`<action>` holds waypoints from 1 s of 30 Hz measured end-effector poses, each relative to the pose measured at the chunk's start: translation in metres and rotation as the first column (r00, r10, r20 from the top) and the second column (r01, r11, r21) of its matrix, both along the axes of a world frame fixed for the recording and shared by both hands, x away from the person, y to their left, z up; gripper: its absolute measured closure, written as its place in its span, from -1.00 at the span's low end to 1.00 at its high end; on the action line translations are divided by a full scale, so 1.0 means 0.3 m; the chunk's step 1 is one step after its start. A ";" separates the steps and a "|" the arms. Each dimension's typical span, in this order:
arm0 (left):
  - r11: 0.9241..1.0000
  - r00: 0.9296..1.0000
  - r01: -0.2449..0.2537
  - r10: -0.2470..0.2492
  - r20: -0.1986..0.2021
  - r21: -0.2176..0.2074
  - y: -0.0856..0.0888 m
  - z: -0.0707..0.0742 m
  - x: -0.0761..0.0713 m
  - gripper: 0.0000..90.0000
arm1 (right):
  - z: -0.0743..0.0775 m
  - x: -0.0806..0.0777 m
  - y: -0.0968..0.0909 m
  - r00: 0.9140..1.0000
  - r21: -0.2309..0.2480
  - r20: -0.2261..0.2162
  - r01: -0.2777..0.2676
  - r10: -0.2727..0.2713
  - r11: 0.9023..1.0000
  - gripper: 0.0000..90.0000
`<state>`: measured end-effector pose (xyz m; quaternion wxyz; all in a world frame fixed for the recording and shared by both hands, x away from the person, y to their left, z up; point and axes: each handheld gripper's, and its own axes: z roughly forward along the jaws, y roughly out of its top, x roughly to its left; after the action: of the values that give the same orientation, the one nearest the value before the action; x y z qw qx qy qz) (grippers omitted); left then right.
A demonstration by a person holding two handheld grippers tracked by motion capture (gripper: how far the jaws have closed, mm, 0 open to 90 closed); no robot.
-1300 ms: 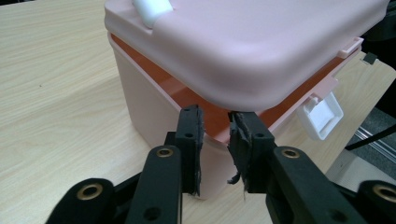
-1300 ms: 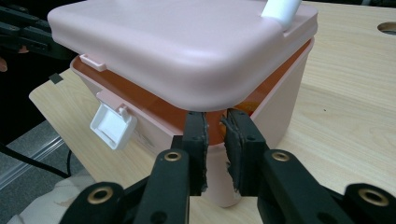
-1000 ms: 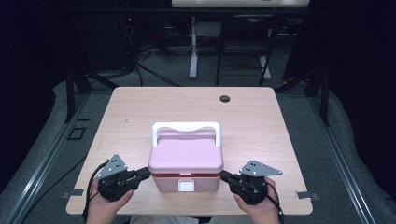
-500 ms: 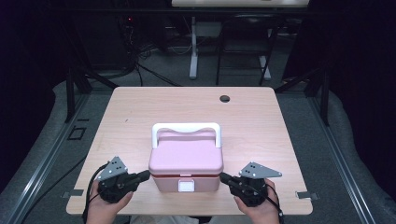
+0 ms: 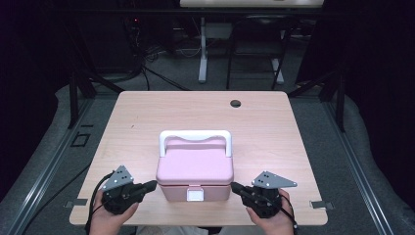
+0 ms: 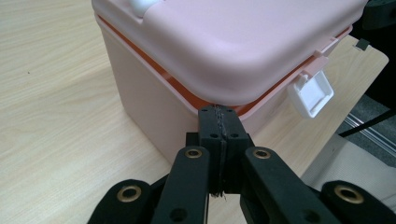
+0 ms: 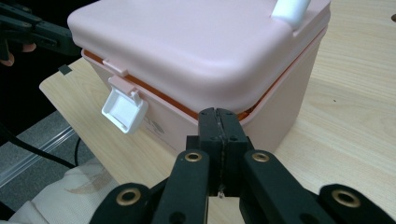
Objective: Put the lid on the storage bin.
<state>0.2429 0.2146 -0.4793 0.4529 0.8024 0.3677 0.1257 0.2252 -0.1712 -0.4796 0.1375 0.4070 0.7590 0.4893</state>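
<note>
Pale wood table (image 5: 274, 122) stands on grey floor (image 5: 352, 161) in a dark room, with a round cable hole (image 5: 236, 103) near its far edge. The pink box (image 5: 195, 169) sits near the front edge, between the left gripper (image 5: 152, 184) and right gripper (image 5: 235, 186), both clenched empty, tips at its lid seam.

The box (image 5: 195, 169) looks like smooth, matt pink plastic, its latch (image 6: 312, 93) glossier white plastic. The tabletop (image 5: 147, 117) shows pale wood grain, possibly laminate. Each tool's arms are matt black with brass-coloured rivets.
</note>
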 end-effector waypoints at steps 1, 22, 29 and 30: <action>1.000 1.000 0.000 0.000 0.000 -0.003 0.006 0.000 0.000 1.00 | 0.001 0.000 -0.002 1.000 0.003 -0.001 0.002 -0.002 1.000 1.00; 0.998 0.998 -0.057 0.058 0.009 -0.027 0.056 0.013 0.027 1.00 | 0.006 0.019 -0.026 0.999 -0.006 -0.002 0.034 -0.034 0.999 1.00; 0.996 0.996 -0.086 0.086 0.009 -0.028 0.078 0.015 0.050 1.00 | 0.005 0.042 -0.052 0.998 -0.014 0.001 0.070 -0.070 0.997 1.00; 0.996 0.996 -0.088 0.088 0.009 -0.029 0.082 0.015 0.056 1.00 | 0.004 0.046 -0.054 0.997 -0.018 0.003 0.074 -0.074 0.997 1.00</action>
<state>0.2596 0.2392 -0.4750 0.4605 0.7782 0.4020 0.1445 0.2390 -0.1874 -0.4783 0.1600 0.4331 0.7475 0.4776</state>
